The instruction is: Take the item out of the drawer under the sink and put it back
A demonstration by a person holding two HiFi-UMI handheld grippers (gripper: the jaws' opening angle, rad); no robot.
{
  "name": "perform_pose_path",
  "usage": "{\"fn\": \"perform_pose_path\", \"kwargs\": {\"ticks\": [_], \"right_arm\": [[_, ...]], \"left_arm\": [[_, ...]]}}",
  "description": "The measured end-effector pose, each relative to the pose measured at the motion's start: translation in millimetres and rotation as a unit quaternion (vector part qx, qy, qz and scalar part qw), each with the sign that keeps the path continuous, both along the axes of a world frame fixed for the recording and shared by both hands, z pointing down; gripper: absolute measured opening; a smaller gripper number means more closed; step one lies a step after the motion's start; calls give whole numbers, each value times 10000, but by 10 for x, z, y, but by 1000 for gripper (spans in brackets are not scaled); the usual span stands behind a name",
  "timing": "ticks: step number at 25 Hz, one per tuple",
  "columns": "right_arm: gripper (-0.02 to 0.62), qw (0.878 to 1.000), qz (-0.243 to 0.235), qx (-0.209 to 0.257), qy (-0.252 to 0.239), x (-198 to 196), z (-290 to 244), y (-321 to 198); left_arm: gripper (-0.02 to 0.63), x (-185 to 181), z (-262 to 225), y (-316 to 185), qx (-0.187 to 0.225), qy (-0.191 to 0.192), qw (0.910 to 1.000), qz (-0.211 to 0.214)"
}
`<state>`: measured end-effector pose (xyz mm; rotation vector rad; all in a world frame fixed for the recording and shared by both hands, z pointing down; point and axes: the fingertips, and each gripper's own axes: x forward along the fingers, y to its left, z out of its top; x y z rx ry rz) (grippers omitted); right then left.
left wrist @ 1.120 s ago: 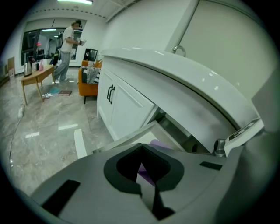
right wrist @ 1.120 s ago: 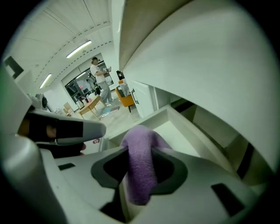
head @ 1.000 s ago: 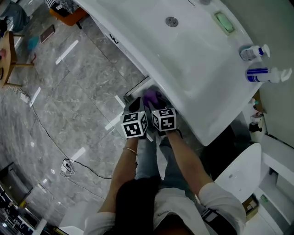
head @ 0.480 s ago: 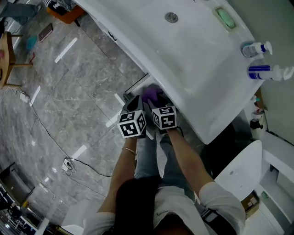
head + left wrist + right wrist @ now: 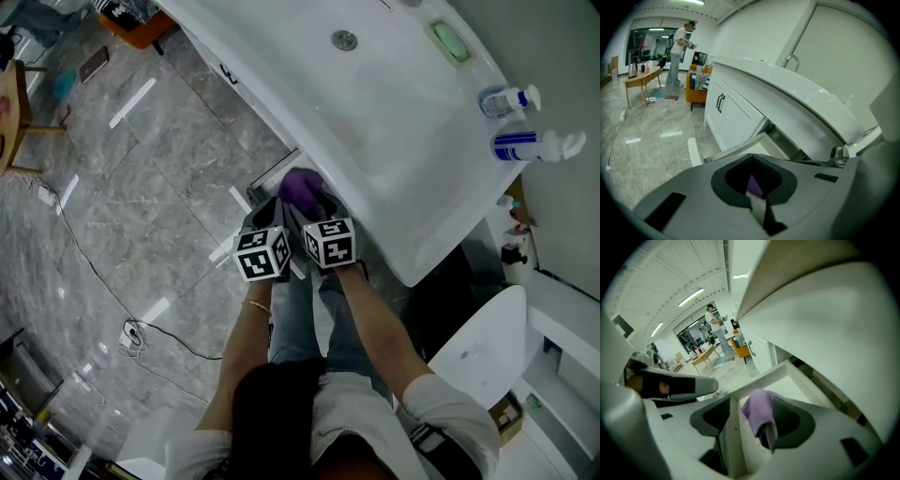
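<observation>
A purple cloth (image 5: 302,187) hangs over the open white drawer (image 5: 272,176) under the sink (image 5: 375,103). In the right gripper view the cloth (image 5: 757,411) is draped over one finger of my right gripper (image 5: 749,427). Its jaws have just been opening and stand wide apart, so no pad presses on the cloth. My left gripper (image 5: 277,214) sits just left of it, jaws together. In its own view a sliver of purple cloth (image 5: 753,186) shows through the gap in its pads. I cannot tell whether it touches the cloth. The drawer's front edge (image 5: 740,149) lies beyond.
The sink's rim overhangs the drawer closely. Two pump bottles (image 5: 511,101) (image 5: 534,147) and a green soap (image 5: 448,42) sit on the basin top. A toilet (image 5: 487,352) stands to my right. A cable (image 5: 141,337) lies on the grey floor. A person (image 5: 677,51) stands far off.
Both grippers and the purple cloth have shifted slightly up and left in the head view. More of the cloth now shows above the drawer.
</observation>
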<state>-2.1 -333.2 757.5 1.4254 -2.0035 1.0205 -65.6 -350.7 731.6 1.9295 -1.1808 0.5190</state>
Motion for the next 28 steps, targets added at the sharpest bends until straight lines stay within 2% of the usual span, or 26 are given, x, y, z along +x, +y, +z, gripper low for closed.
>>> {"fn": "perform_pose_path", "kwargs": {"ticks": [6,10,21,28], "right_arm": [[276,9973,163,440,-566,-82,-575,142],[276,9966,-107,564,-595,-170,-850,288],[271,9904,-573,1255,-76,-57,-1676,361],[218,9868,-567,1516,-23,-2,-2047,428]], "left_arm": [[5,-116,-316,120,209,91,9994,-272],[5,-129,-510,280,275,191,9990,-295],[5,-85,-1347,404,903,348,9944,-421],[5,-56,-1763,526,1287,334,9902,-428]]}}
